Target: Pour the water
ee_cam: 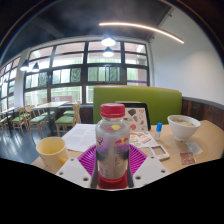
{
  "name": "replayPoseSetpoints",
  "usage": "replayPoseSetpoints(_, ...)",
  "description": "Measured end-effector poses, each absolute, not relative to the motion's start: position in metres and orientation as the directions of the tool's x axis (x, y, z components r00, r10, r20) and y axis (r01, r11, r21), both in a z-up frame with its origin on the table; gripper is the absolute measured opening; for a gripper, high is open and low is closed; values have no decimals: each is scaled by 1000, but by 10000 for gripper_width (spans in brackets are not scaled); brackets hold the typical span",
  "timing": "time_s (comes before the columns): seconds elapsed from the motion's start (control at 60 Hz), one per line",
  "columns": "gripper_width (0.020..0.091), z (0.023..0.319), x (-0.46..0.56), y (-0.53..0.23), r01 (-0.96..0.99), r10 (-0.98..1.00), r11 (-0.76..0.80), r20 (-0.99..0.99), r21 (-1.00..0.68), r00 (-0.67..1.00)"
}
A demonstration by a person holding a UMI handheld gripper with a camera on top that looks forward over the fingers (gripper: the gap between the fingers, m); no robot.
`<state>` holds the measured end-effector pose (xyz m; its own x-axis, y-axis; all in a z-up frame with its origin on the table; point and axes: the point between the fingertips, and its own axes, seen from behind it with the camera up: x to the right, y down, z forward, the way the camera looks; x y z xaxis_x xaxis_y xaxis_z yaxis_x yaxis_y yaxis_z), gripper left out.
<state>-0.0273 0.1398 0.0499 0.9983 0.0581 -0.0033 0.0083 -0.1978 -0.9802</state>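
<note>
The claw [113, 168] is clamping both pads around a clear plastic bottle with a red cap [113, 145], probably light and a bit slick, mid-body above the bench [85, 135], near a yellow cup [51, 152].

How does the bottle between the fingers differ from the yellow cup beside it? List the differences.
The bottle is tall, clear and closed with a red cap; the yellow cup is short, opaque and open at the top. The bottle stands between the fingers of the gripper; the cup stands outside them, on its own. The bottle carries a coloured label; the cup is plain. Both stand upright on the table.
</note>
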Motion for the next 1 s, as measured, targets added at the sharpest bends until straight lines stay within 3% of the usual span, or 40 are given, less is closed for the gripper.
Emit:
replayPoseSetpoints(0.1, 424, 53, -23, 137, 2, 62, -191, -10, -982, 998)
replayPoseSetpoints(0.117, 438, 67, -14, 144, 6, 65, -193, -7, -981, 998)
replayPoseSetpoints(0.167, 470, 56, -26, 141, 11, 64, -191, -2, -982, 998)
replayPoseSetpoints(0.25, 534, 65, -13, 135, 10, 61, -196, -2, -980, 998)
replayPoseSetpoints(0.3, 623, 58, -19, 137, 2, 47, -204, -8, -979, 999)
replayPoseSetpoints(0.367, 794, 72, -5, 128, 5, 58, -193, -7, -981, 998)
replayPoseSetpoints(0.4, 843, 74, -6, 124, 10, 58, -180, 0, -984, 998)
replayPoseSetpoints(0.417, 845, 91, 9, 118, 18, 62, -183, 6, -983, 998)
replayPoseSetpoints(0.45, 845, 97, 16, 112, 27, 56, -188, 16, -982, 998)
replayPoseSetpoints(0.483, 843, 100, 20, 105, 38, 48, -192, 29, -981, 998)
replayPoseSetpoints(0.5, 842, 83, 6, 108, 42, 44, -186, 34, -982, 998)
replayPoseSetpoints(0.533, 843, 78, -3, 102, 56, 44, -180, 49, -982, 998)
replayPoseSetpoints(1.0, 835, 152, 6, -77, 51, 136, -79, 40, -996, 990)
